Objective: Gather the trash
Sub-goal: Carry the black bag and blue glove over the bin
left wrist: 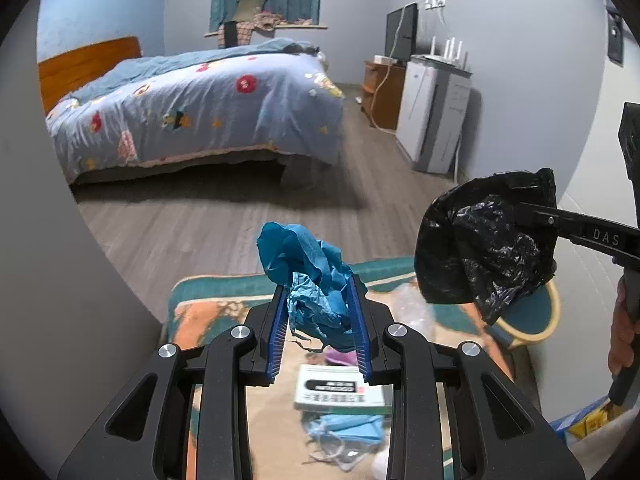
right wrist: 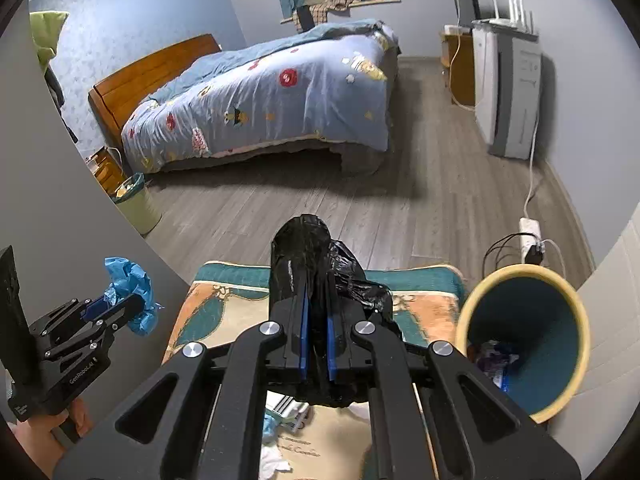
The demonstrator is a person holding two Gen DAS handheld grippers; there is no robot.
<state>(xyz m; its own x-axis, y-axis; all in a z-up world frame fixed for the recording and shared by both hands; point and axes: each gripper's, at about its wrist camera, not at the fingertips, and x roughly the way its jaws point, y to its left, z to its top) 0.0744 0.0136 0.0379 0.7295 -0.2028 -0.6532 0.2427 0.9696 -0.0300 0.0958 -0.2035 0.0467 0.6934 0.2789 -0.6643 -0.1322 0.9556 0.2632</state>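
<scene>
Two grippers, both loaded, both held above the rug.

Left wrist view: left gripper (left wrist: 320, 320) is clamped on a crumpled blue wad (left wrist: 310, 276); the blue pads (left wrist: 276, 336) press it from both sides, and the top of the wad bulges out past the fingertips. Below it the rug (left wrist: 208, 312) carries loose litter: a white box (left wrist: 340, 390) with a black label, a blue mask (left wrist: 348, 430) with white straps nearer the camera than the box, a purple scrap (left wrist: 340, 358) just beyond the box, and clear plastic (left wrist: 412, 308) toward the rug's far right. Right gripper (left wrist: 532, 210) comes in from the right, closed on a black bag (left wrist: 480, 244) that hangs bunched in the air. The bin (left wrist: 536, 320) sits at the rug's right edge, partly hidden behind the bag. Bed (left wrist: 200, 108) stands well beyond the rug.

Right wrist view: right gripper (right wrist: 318, 316) has its jaws narrow, pinching the black bag (right wrist: 304, 252), which wraps over the left finger and trails off to the right. Bin (right wrist: 520, 340) is just right of the rug (right wrist: 224, 304), open side toward the camera, with some wrappers inside. Left gripper (right wrist: 132, 304) is off the rug's left edge, holding the blue wad (right wrist: 128, 284). White tissue (right wrist: 276, 462) and more litter lie on the rug's near end, partly hidden by the gripper. A second bin (right wrist: 138, 200) stands near the bed (right wrist: 280, 96), well apart from the rug.
</scene>
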